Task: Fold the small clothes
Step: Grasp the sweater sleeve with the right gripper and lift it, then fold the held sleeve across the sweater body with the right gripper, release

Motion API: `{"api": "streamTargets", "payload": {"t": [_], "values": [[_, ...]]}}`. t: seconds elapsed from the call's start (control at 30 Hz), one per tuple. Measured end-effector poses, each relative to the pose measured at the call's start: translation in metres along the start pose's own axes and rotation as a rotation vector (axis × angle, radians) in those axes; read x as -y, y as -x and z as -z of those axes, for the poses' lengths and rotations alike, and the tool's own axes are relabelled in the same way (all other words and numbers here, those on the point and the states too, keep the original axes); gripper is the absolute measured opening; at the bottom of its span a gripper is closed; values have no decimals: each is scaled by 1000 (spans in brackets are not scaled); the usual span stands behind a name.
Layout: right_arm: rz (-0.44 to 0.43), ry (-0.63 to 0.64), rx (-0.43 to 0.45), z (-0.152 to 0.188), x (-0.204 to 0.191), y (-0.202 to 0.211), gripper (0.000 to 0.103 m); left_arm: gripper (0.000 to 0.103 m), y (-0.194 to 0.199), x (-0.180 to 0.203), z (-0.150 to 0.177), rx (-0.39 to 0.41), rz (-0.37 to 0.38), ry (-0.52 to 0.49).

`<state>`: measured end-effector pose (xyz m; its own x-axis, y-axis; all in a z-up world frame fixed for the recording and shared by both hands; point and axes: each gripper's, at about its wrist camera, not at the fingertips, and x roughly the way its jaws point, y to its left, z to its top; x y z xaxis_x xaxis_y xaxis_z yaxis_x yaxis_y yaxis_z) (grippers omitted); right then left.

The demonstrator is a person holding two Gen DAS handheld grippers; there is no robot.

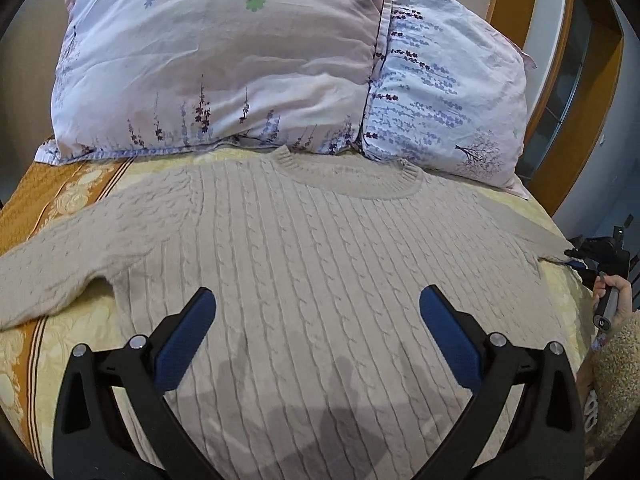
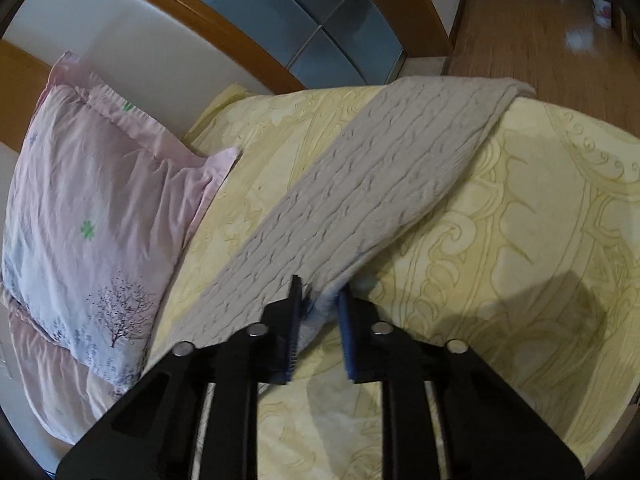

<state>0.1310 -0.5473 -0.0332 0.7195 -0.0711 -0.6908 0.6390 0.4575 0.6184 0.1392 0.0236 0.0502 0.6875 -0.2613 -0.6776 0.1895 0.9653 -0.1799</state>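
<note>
On bed, right fingers [image 2: 320, 304] pinching sweater sleeve [image 2: 360, 188]

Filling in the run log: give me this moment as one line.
stage: sleeve fold | right claw: shut on sweater sleeve | left claw: open above sweater | surface: bedspread

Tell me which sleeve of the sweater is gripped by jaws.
The sleeve running toward the bed's edge: the right gripper is shut on its lower edge. The other sleeve lies flat and free; the left gripper is open above the body.
</note>
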Motion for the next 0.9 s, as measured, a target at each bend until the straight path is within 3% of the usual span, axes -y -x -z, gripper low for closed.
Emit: {"api": "streamTargets", "payload": {"t": [0.2,0.4,0.53,0.6,0.77,0.9], "values": [[-22,168,102,1,-43,20,10,101,-13,-11,-12,-14,63,46],[-218,411,99,37,-136,46,10,101,-17,-22,-20,10,126,110],[-355,553,-7,86,-189,45,10,101,-20,-25,-25,12,150,134],[-411,633,-116,125,-212,32,10,101,-21,-27,-26,13,174,157],[-388,756,-310,199,-230,-6,10,101,-26,-28,-27,-5,185,178],[-355,707,-393,212,-217,-18,14,101,-29,-29,-27,-21,199,181]]}}
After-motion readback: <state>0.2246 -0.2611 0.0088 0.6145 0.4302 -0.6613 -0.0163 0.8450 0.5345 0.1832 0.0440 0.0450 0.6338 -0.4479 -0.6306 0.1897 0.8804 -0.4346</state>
